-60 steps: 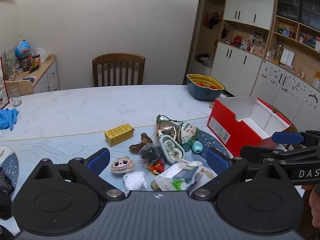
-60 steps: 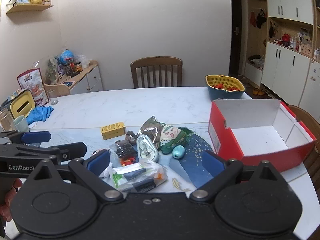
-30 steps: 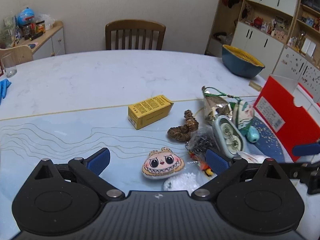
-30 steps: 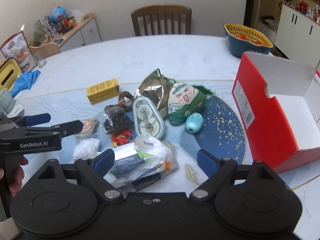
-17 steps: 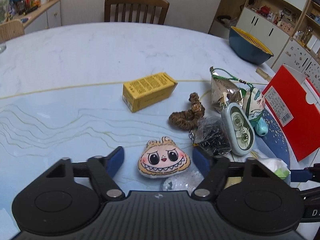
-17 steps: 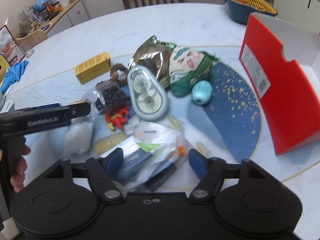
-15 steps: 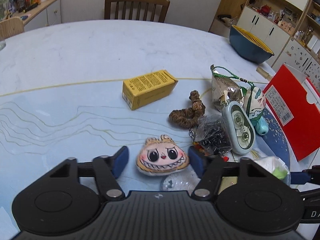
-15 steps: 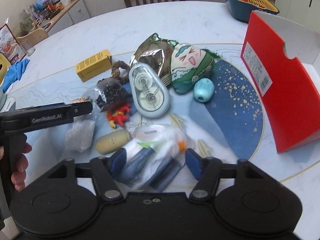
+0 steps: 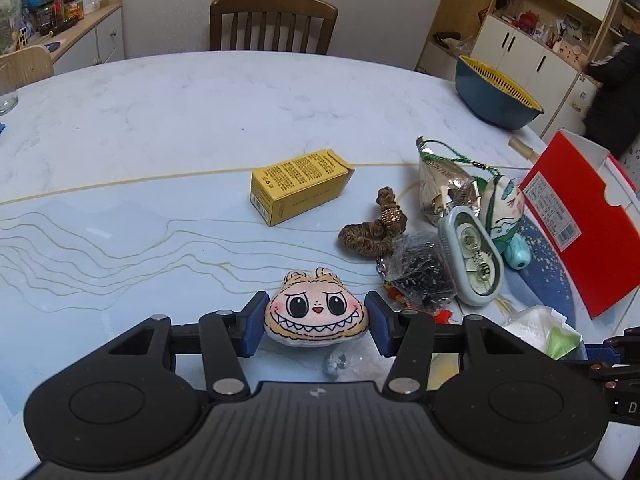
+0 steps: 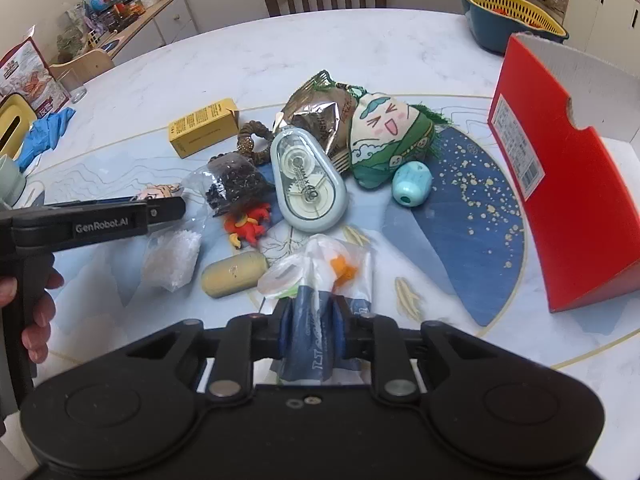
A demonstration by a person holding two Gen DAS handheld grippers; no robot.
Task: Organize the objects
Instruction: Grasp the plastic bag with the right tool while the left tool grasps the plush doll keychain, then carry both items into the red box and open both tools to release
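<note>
Clutter on marble table

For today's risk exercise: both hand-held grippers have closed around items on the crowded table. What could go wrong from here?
1. The right hand-held gripper pinches only one end of the plastic bag; its contents might spill when lifted.
2. The left hand-held gripper flanks the soft plush face; it could slip.

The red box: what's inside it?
The right wrist view shows the red box with its white inner wall and a strip of white floor, nothing on them. The red front wall hides most of the floor, so whether it's empty cannot be told.
</note>
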